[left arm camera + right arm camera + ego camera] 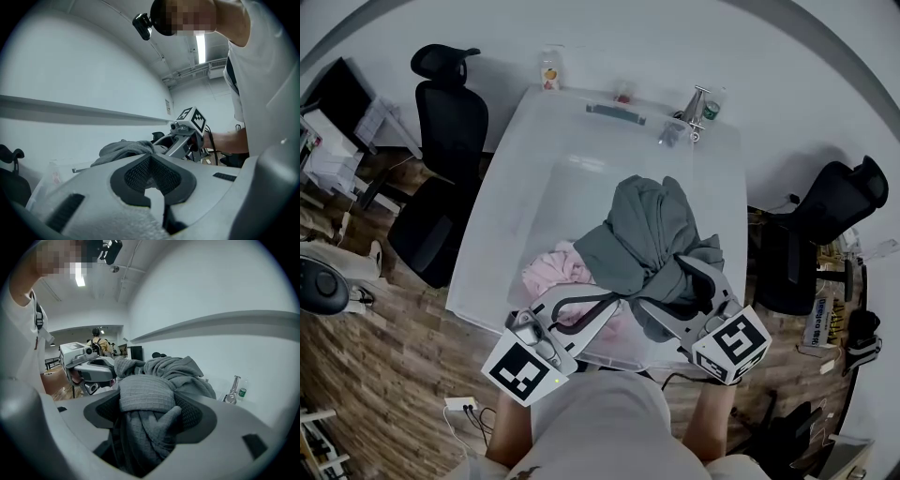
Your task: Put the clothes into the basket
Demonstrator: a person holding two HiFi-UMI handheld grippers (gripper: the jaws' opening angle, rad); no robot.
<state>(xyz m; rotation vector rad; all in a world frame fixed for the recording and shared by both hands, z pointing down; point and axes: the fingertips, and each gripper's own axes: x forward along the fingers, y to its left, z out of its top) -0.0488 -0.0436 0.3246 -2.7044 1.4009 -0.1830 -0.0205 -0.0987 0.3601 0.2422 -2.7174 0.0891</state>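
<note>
Keeping the crumpled grey knit garment [652, 225] bundled for carrying, our right gripper [150, 406] clamps a thick wad in wide jaws; left gripper [611, 301] jaws, nearly closed, pinch its edge.

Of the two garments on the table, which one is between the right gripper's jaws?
The grey garment; the pink garment lies beside it, outside those jaws.

Office: black swivel chairs [450, 112] beside white table [553, 141]

Top garment [642, 230] sits between right hand-held gripper [673, 281] jaws, heaped on table [553, 159] ahead. Lower garment [558, 267] lies under it, by left hand-held gripper [605, 302]. Bottle [548, 73] far ahead-left. Left chair [450, 122] and right chair [825, 216] flank the table.
</note>
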